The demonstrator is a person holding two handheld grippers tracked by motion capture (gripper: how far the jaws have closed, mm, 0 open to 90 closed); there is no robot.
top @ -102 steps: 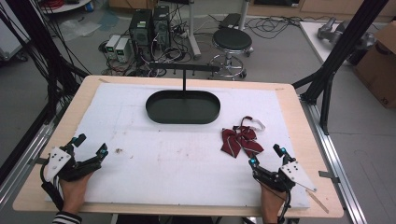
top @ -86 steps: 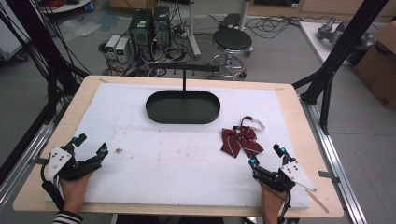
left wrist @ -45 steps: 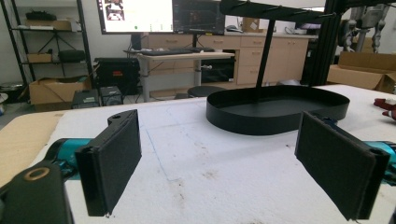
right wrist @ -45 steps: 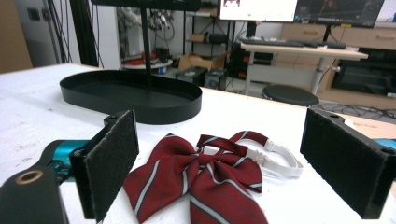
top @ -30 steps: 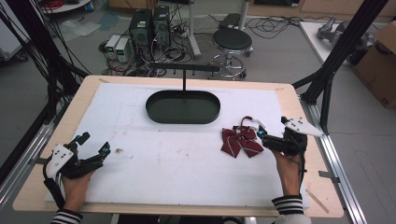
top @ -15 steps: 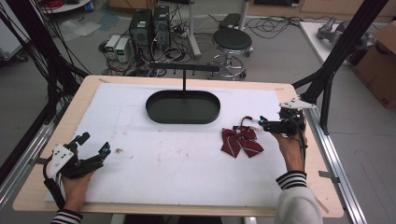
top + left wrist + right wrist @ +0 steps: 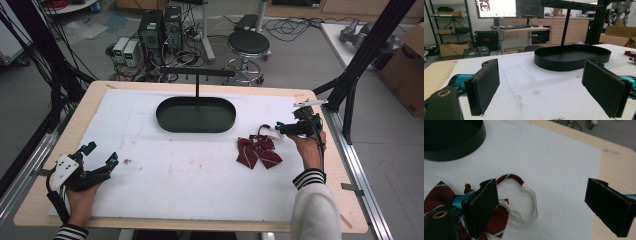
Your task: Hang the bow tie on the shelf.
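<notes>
A dark red striped bow tie (image 7: 259, 151) lies on the white mat, right of centre, and its white elastic loop (image 7: 529, 202) trails toward the far right. My right gripper (image 7: 276, 129) hovers just beyond the bow, pointing left, open. In the right gripper view the right gripper (image 7: 544, 202) has the loop lying on the mat between its pads, untouched, with the bow tie (image 7: 439, 192) behind the left pad. My left gripper (image 7: 101, 152) rests open near the front left corner. The left gripper (image 7: 544, 90) has nothing between its pads.
A black oval tray (image 7: 196, 114) with an upright post and crossbar (image 7: 197, 73) stands at the far middle of the mat; the tray (image 7: 571, 58) sits ahead in the left gripper view. The wooden table edge (image 7: 345, 170) runs close by the right hand.
The right hand has travelled from the front right corner toward the far side and slightly left, ending over the bow tie's elastic loop. The left hand has stayed put.
</notes>
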